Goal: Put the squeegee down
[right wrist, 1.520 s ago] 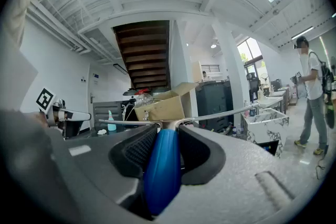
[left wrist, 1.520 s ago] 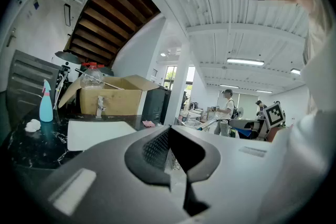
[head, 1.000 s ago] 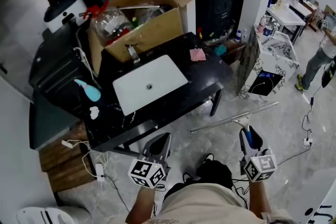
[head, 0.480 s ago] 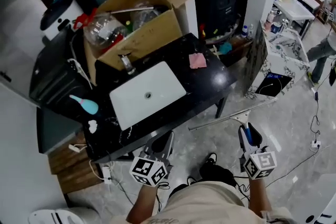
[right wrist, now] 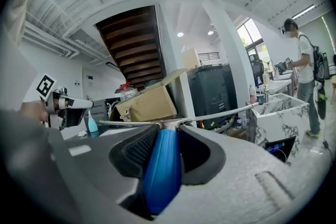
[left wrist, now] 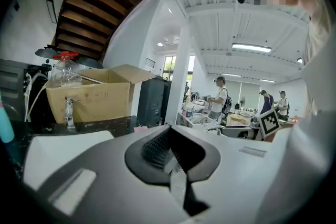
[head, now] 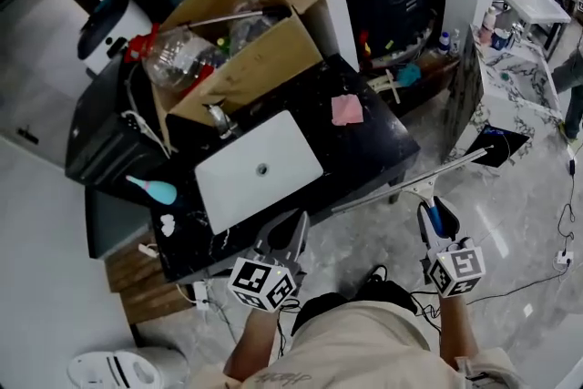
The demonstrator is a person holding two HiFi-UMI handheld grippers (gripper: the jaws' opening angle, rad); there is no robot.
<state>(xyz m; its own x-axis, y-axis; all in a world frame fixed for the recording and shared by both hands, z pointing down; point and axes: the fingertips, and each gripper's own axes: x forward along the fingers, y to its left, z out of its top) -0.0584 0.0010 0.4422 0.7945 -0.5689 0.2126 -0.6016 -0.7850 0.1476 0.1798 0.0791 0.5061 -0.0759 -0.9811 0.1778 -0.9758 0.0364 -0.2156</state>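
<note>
The squeegee has a blue handle (head: 434, 216) and a long metal blade (head: 410, 181). My right gripper (head: 435, 216) is shut on the handle and holds the squeegee in the air over the floor, just off the black counter (head: 373, 150). The blade's left end reaches the counter's front edge. In the right gripper view the blue handle (right wrist: 163, 168) fills the gap between the jaws of that gripper (right wrist: 163, 136), and the blade (right wrist: 210, 114) runs crosswise beyond them. My left gripper (head: 287, 234) hangs by the counter's front edge, and in its own view the left gripper (left wrist: 170, 152) is shut with nothing held.
On the counter are a white sink (head: 260, 168) with a faucet (head: 219, 118), a pink cloth (head: 346, 109), a teal bottle (head: 153, 189) and an open cardboard box (head: 246, 23) full of clutter. A marble-patterned cabinet (head: 469, 87) stands to the right. Cables lie on the floor.
Both grippers and the squeegee have come nearer the counter. The blade's left end has gone from over the floor to the counter's front edge.
</note>
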